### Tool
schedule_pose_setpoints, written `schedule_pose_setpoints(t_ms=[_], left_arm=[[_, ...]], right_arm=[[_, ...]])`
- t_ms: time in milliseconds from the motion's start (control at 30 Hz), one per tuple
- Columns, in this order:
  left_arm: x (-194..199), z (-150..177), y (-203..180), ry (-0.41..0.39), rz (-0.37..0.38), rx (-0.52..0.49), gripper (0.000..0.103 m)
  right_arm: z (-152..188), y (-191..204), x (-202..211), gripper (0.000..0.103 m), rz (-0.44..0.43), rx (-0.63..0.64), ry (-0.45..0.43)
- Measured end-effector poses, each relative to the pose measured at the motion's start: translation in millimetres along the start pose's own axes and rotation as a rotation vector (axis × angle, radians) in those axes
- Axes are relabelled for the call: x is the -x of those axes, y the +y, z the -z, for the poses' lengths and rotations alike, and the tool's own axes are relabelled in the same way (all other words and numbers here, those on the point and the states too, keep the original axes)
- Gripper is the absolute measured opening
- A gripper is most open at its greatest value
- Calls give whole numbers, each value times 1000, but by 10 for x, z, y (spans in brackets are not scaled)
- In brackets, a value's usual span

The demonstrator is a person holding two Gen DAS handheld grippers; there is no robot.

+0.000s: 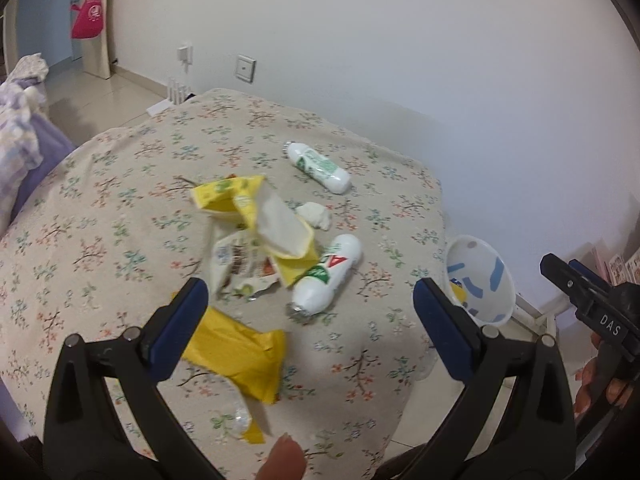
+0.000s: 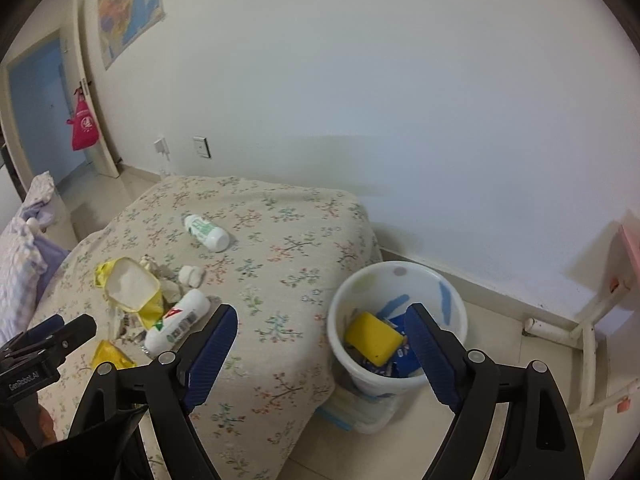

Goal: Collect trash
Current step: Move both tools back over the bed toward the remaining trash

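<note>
Trash lies on a floral-covered table (image 1: pixel 100 216). My left gripper (image 1: pixel 310 304) is open and empty, just above a white bottle (image 1: pixel 328 276) and a flat yellow wrapper (image 1: pixel 240 356). A torn yellow packet (image 1: pixel 260 216), a crumpled snack wrapper (image 1: pixel 240 264), a tissue wad (image 1: pixel 316 214) and a second white bottle (image 1: pixel 320 166) lie beyond. My right gripper (image 2: pixel 320 328) is open and empty above the white bin (image 2: pixel 452 320), which holds a yellow box (image 2: pixel 372 336) and other trash. The left gripper (image 2: pixel 48 336) shows at the right wrist view's left edge.
The bin (image 1: pixel 492 280) stands on the tiled floor off the table's right corner. A white wall runs behind. A purple bedding pile (image 1: pixel 20 132) is at left. A white-legged piece of furniture (image 2: pixel 592 320) stands right of the bin. A red bag (image 2: pixel 84 128) hangs by the door.
</note>
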State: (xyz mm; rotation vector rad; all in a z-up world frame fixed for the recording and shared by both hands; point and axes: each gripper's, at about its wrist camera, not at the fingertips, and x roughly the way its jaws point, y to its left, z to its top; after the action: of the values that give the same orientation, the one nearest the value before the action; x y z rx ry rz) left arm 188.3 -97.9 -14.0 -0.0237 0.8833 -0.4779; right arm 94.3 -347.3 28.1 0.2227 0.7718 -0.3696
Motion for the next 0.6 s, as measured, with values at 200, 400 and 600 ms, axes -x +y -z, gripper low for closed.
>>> schedule_pose_setpoints(t_ms=[200,400,600], left_arm=[[100,38,262,-5,-61,25,102],[177,73,539,-8,-113,82,102],[212,130,800,-6,-141,171,102]], right_arm=[[-27,359,-38,88,-37,62,1],[-51,697,-119,89,-64,110,5],[-46,1017,-212,89,-93,156,20]])
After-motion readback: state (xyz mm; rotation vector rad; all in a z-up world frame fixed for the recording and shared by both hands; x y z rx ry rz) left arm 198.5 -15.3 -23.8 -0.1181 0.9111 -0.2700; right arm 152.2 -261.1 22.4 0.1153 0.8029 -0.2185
